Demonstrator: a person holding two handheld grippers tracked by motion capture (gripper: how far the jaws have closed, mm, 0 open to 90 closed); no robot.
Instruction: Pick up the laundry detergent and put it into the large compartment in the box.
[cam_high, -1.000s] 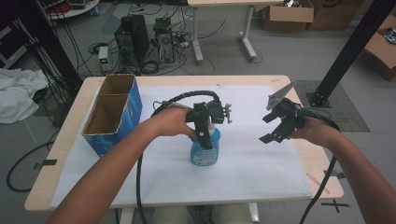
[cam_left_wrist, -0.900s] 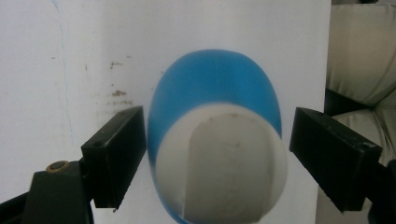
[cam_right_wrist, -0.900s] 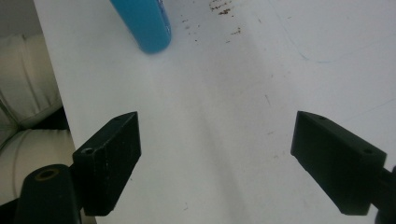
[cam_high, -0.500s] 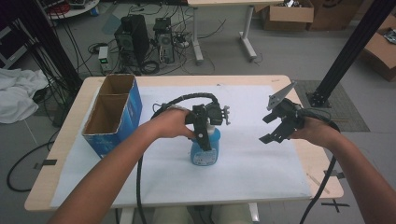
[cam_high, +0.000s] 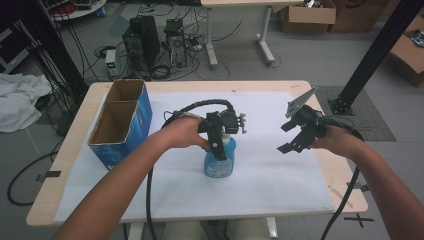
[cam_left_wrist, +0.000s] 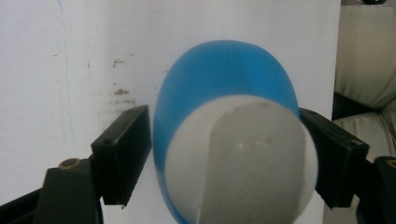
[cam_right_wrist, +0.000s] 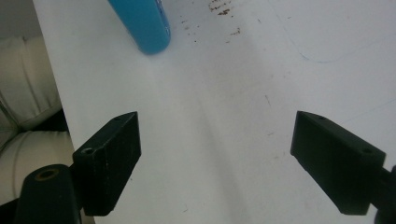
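Observation:
A blue bottle with a white cap stands upright on the white sheet at mid-table. My left gripper points down over it. In the left gripper view its jaws straddle the bottle's top, spread wide; the right one lies against the cap and a thin gap shows at the left one. My right gripper hovers to the right of the bottle, apart from it, open and holding nothing. The right gripper view has the bottle's lower part at the upper left, beyond my open right gripper.
A blue cardboard box with two open compartments stands at the table's left. A white sheet covers most of the wooden table. Black cables trail from both grippers. Computers, cables and boxes lie on the floor beyond.

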